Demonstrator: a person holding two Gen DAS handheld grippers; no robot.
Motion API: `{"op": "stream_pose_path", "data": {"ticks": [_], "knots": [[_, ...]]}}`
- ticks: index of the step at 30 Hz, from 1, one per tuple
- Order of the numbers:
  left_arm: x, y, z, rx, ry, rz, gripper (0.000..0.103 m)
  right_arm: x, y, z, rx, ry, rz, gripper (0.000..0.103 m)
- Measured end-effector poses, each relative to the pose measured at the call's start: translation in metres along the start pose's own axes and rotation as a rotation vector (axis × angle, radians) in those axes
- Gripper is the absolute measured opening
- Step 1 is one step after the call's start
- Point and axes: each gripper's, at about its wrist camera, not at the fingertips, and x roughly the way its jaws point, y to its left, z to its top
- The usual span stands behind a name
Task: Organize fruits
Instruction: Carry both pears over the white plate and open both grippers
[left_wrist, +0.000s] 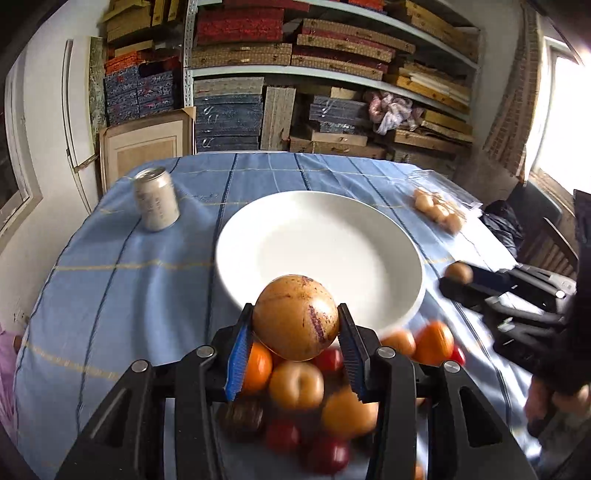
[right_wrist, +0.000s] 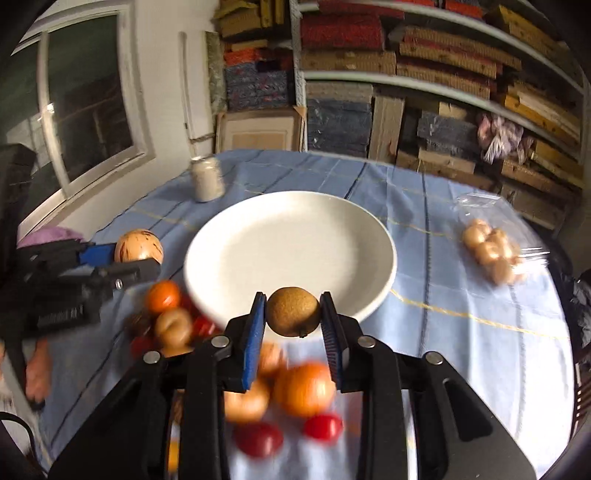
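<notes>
Item 1: melon (left_wrist: 295, 317), yellow-tan with purple streaks. Pinched between the pads of my left gripper (left_wrist: 295, 325), carried clear of the cloth, near the plate's (left_wrist: 258, 236) near rim. I judge it is held high so it can pass over that rim.

Item 2: kiwi (right_wrist: 293, 312), brown and rough. Pinched in my right gripper (right_wrist: 293, 314), likewise lifted, with the rim just ahead of it.

Item 3: plate, white, nothing on it. It lies straight ahead of both grippers, which point toward it side by side (the likely destination, by my reckoning).

Item 4: loose fruits (left_wrist: 295, 384), oranges, red and tan pieces, heaped on the cloth below and behind my fingertips. Blurred, so no exact count.

Item 5: can (left_wrist: 156, 199), upright, far ahead to my left gripper's left.

Item 6: bagged pale fruits (right_wrist: 491, 251), ahead to my right gripper's right, well apart from the heap.
</notes>
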Motion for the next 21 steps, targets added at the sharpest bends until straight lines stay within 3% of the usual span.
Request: {"op": "stream_pose_path", "data": {"ticks": [5, 14, 18, 21], "knots": [[0.041, 0.007, 0.015, -0.047, 0.042, 0.017, 0.044, 0.052, -0.016, 0.015, 0.067, 0.048, 0.005, 0.029], [0.080, 0.016, 0.015, -0.045, 0.102, 0.032, 0.045, 0.091, -0.024, 0.018, 0.055, 0.095, -0.005, 0.029], [0.087, 0.019, 0.009, -0.042, 0.132, 0.029, 0.045, 0.093, -0.023, 0.017, 0.036, 0.081, -0.034, 0.049], [0.082, 0.020, 0.010, -0.039, 0.114, 0.035, 0.047, 0.087, -0.022, 0.016, 0.030, 0.064, -0.034, 0.049]]}}
